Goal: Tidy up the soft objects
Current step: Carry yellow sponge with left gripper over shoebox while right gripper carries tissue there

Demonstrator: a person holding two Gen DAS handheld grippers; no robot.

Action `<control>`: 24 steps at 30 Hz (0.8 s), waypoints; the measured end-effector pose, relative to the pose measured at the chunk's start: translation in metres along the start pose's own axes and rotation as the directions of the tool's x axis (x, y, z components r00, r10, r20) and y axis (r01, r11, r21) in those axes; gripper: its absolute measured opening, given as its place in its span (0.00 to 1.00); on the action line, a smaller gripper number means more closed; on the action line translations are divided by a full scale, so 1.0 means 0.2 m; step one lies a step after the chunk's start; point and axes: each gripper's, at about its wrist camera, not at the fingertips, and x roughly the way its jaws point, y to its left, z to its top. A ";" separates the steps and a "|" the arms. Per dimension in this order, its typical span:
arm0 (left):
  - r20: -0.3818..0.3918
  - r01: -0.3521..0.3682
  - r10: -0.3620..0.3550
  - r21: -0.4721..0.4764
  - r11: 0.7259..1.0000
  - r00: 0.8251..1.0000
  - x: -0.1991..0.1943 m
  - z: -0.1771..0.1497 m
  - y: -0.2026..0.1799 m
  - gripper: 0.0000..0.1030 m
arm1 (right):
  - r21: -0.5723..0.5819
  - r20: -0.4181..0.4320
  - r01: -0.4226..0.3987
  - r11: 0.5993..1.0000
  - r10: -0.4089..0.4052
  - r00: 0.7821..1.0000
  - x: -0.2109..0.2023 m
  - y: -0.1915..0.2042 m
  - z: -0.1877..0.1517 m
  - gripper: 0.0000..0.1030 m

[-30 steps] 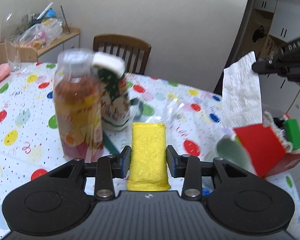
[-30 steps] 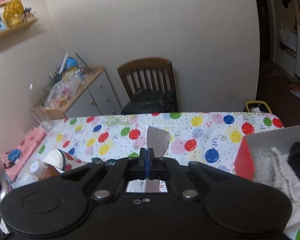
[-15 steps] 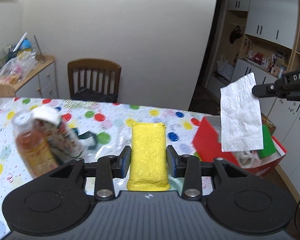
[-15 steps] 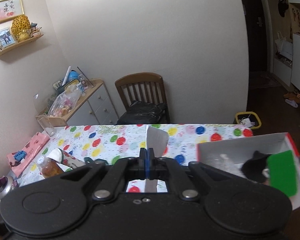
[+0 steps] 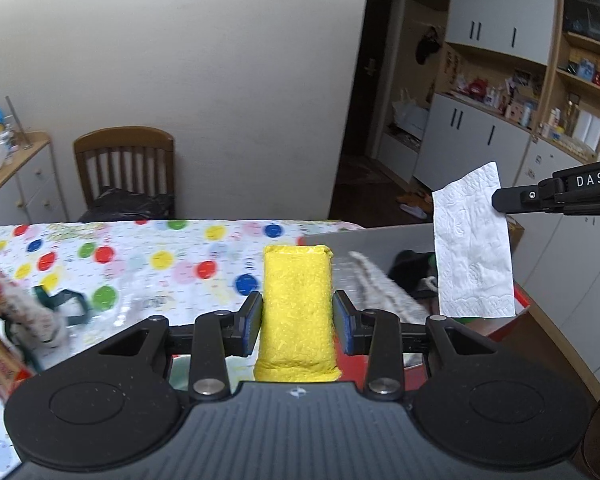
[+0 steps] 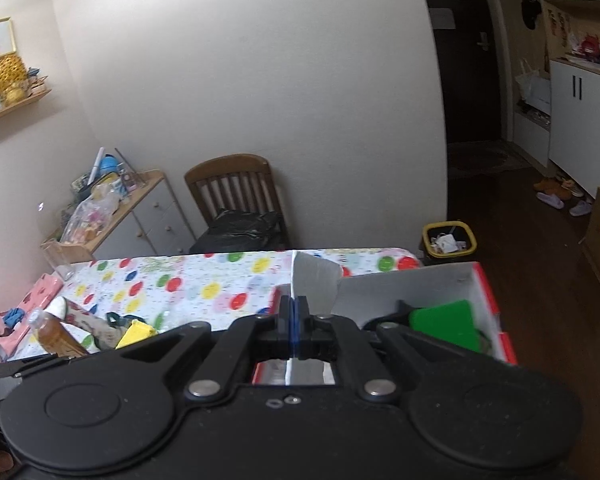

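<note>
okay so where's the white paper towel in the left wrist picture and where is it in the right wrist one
Left wrist view: the white paper towel hangs at the right edge, pinched at its top corner by the right tongs, above the red box.
Right wrist view: it stands edge-on at centre, clamped in the right tongs.
Shared landmark: the wooden chair behind the table.

Yellow sponge (image 5: 297, 304), upright, clamped between left gripper (image 5: 298, 322) pads. White paper towel (image 5: 473, 246) hanging from closed right gripper (image 6: 295, 322) above red box (image 6: 494, 300) of soft items.
</note>
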 end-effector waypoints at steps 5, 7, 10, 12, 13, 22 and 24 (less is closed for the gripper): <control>-0.021 0.014 -0.013 0.037 0.999 1.000 0.13 0.02 -0.19 0.35 | 0.018 -0.005 0.021 1.000 -0.021 1.000 0.00 -0.17 -0.01 0.00; -0.029 0.023 -0.021 0.051 0.998 0.999 0.18 0.03 -0.26 0.35 | 0.028 -0.009 0.028 0.999 -0.028 1.000 0.00 -0.24 -0.01 0.00; -0.039 0.026 -0.023 0.077 0.997 0.999 0.27 0.03 -0.36 0.35 | 0.047 -0.024 0.037 0.998 -0.036 0.999 0.03 -0.35 -0.03 0.00; -0.048 0.018 -0.014 0.094 0.995 0.999 0.33 0.03 -0.42 0.36 | 0.072 -0.037 0.040 0.997 -0.038 0.999 0.05 -0.43 -0.05 0.00; -0.055 0.016 -0.010 0.100 0.995 0.998 0.37 0.03 -0.44 0.36 | 0.081 -0.045 0.044 0.996 -0.040 0.998 0.07 -0.46 -0.06 0.00; -0.107 -0.019 0.033 0.133 0.991 0.994 0.61 0.00 -0.57 0.35 | 0.139 -0.112 0.078 0.987 -0.063 0.992 0.18 -0.68 -0.18 0.00; -0.115 -0.026 0.042 0.138 0.990 0.992 0.65 -0.01 -0.59 0.35 | 0.140 -0.126 0.089 0.986 -0.071 0.990 0.20 -0.72 -0.20 0.00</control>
